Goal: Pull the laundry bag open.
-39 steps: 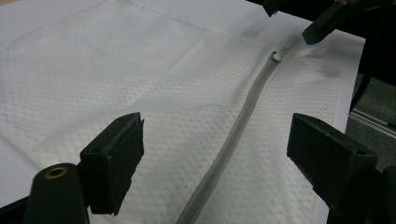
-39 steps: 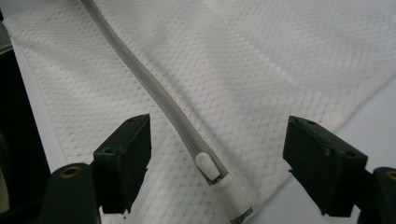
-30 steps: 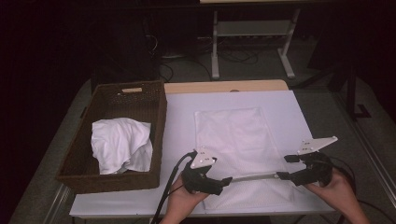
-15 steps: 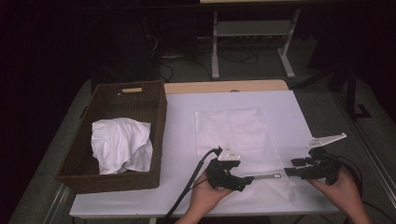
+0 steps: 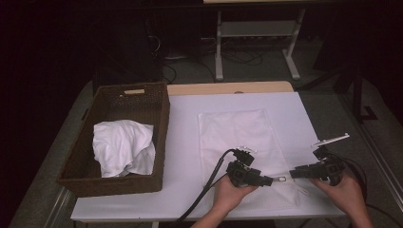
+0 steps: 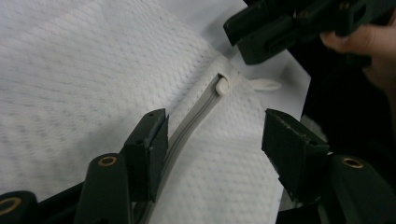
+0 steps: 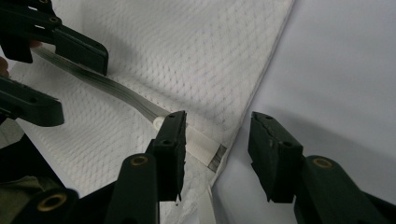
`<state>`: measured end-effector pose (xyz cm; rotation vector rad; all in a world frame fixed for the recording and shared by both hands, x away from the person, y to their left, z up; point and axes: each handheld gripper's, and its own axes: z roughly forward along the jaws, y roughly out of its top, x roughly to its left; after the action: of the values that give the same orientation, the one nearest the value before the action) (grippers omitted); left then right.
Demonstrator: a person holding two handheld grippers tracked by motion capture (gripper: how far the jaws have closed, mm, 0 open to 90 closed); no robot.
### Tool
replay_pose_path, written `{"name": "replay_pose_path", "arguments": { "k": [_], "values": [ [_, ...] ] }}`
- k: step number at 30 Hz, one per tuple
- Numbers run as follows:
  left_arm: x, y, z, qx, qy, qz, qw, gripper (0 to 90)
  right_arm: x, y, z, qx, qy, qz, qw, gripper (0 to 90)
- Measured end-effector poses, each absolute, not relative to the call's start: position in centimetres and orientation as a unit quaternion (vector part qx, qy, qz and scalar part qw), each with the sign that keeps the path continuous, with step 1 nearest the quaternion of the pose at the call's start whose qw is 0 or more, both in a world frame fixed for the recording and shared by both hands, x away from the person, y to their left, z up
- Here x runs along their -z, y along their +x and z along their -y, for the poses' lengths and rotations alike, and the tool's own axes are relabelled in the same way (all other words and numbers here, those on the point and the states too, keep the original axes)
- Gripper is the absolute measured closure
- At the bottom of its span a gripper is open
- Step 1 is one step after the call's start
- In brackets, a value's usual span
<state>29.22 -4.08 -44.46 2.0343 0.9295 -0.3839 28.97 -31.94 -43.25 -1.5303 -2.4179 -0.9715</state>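
A white mesh bag (image 5: pixel 242 137) lies flat on the table, its grey zipper (image 6: pixel 196 116) running along the near edge. My left gripper (image 5: pixel 268 180) points right along that zipper. Its jaws have just been closing and stand open (image 6: pixel 217 126) astride the zipper tape, with the slider (image 6: pixel 224 86) just ahead. My right gripper (image 5: pixel 294 173) faces it from the right, low over the bag's near right corner. Its jaws have also just been closing and are open (image 7: pixel 218 123); the zipper's pull tab (image 7: pixel 201 144) lies between them, beside one jaw. Neither gripper's pads press on anything.
A brown wicker basket (image 5: pixel 157 114) with a crumpled white cloth (image 5: pixel 123 147) in it stands at the table's left. The white tabletop (image 5: pixel 185 156) lies bare between basket and bag. The table's near edge runs just below both hands.
My left gripper has slid right along the bag's near edge until it is close to the right gripper. The right gripper has edged slightly left and down. Both pairs of jaws are narrower.
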Motion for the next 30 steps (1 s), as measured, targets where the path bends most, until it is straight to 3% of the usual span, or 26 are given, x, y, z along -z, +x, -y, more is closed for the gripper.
{"name": "replay_pose_path", "arguments": {
  "k": [9,17,24,30],
  "values": [
    [45.9,30.1,5.7,0.218,0.783,-0.410,0.414,49.1,44.3,29.3,32.1,0.311,-0.519,0.791,0.089,62.6],
    [46.6,30.5,7.2,0.238,0.778,-0.416,0.406,57.7,44.7,29.5,31.9,0.309,-0.519,0.790,0.106,69.6],
    [47.0,30.5,8.0,0.252,0.769,-0.422,0.409,58.4,44.9,29.5,31.8,0.313,-0.510,0.794,0.111,81.1],
    [47.2,30.4,9.2,0.265,0.770,-0.418,0.402,60.5,44.8,29.4,32.3,0.327,-0.508,0.788,0.119,83.6]
  ]
}}
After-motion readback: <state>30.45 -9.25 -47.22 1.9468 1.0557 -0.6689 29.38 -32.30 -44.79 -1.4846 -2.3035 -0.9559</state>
